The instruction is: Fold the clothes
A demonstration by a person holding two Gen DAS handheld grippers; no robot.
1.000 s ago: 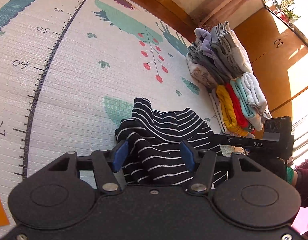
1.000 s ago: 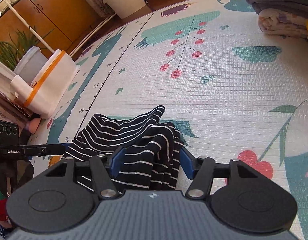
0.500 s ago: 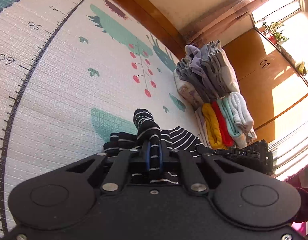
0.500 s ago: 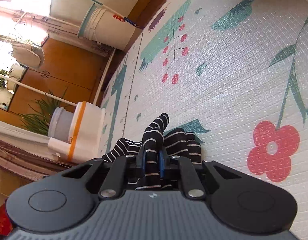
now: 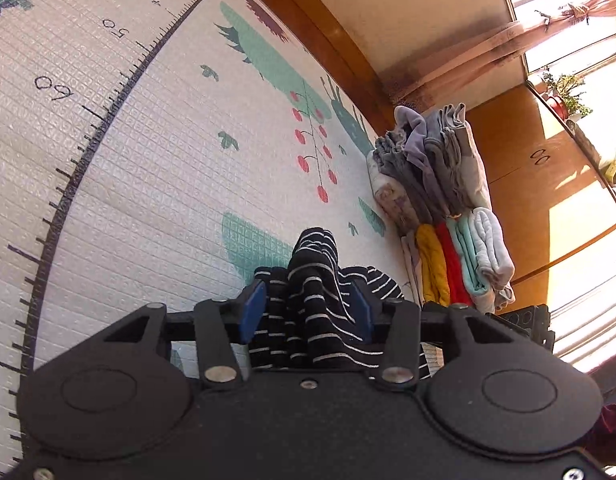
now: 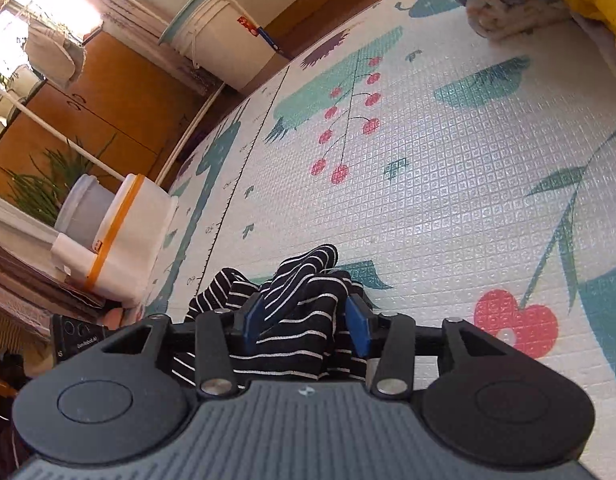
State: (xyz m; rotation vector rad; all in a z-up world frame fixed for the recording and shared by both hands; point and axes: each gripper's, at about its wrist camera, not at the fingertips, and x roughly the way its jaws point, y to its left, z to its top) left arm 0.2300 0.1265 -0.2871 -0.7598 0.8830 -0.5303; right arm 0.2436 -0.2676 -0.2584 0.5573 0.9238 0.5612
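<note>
Both claws, left [image 5: 305, 312] and right [image 6: 303, 320], stand parted around bunched striped cloth [image 5: 316, 292]. Gather an edge squarely between the pads before lifting.

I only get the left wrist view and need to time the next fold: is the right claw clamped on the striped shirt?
Observer: No. The right claw is open, with its blue pads apart and the striped shirt bunched loosely between them.
Operator: Does any of the shirt lie outside that claw?
Observer: Yes, a rumpled part spills out to the left of it onto the mat.
Operator: Is anything standing close on that side?
Observer: A white bucket with an orange band stands by the mat's edge, apart from the shirt.
</note>
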